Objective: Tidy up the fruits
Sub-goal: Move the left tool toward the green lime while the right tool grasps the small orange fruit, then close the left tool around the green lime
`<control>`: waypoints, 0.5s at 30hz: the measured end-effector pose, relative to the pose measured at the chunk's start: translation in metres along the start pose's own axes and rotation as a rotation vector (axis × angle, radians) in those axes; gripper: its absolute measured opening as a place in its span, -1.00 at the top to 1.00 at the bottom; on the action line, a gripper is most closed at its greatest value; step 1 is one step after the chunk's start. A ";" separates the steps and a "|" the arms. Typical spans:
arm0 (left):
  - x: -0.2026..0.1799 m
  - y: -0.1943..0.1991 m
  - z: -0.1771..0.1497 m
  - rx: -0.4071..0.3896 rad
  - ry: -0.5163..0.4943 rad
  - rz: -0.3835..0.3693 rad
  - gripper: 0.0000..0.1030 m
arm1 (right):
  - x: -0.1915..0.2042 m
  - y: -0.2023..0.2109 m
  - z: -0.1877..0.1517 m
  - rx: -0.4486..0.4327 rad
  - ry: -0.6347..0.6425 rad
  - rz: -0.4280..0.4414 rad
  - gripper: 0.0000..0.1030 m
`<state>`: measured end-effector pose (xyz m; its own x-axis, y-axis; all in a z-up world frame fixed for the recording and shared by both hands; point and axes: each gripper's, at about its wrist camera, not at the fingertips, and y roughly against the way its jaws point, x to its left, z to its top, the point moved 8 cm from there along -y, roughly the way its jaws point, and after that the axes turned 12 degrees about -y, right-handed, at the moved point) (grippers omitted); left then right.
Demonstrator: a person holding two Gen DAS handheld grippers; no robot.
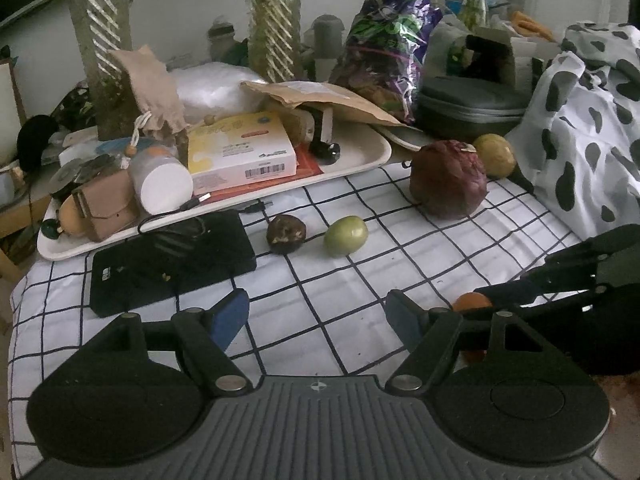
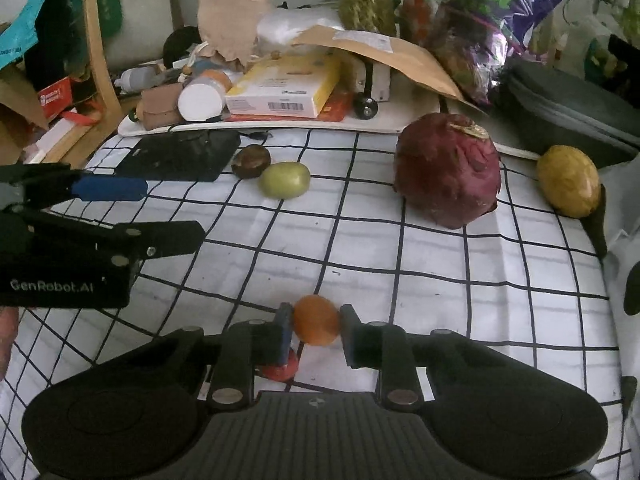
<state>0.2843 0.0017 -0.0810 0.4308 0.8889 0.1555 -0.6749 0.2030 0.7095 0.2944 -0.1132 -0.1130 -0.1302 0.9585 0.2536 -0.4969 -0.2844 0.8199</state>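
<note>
Orange fruit pinched between right gripper pads, low over checked cloth. Red fruit seen beneath left pad. Green fruit and dark brown fruit laid touching, farther off. Left gripper held empty, fingers spread.

Surface: checked cloth before my fingers.
On it: purple cabbage, yellow fruit, green fruit, brown fruit, black pad, cluttered tray.

The left gripper, fingers apart, hovers over the checked cloth near a green fruit.
</note>
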 end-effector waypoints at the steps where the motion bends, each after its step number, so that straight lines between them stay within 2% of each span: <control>1: -0.001 0.000 0.001 -0.012 -0.002 0.003 -0.44 | -0.001 0.001 0.000 -0.004 -0.002 0.003 0.51; 7: -0.003 -0.003 0.012 -0.095 -0.023 0.006 -0.43 | -0.011 0.011 0.013 -0.060 -0.004 -0.003 0.52; 10: -0.010 -0.008 0.018 -0.129 -0.081 0.006 -0.43 | -0.020 0.012 0.020 -0.071 -0.014 -0.015 0.52; 15: -0.019 -0.028 0.023 -0.136 -0.185 0.029 -0.40 | -0.030 0.010 0.028 -0.074 -0.010 -0.013 0.52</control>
<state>0.3090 -0.0306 -0.0884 0.5047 0.8070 0.3067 -0.7573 0.2433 0.6060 0.3173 -0.1452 -0.0987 -0.1152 0.9619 0.2481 -0.5603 -0.2692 0.7833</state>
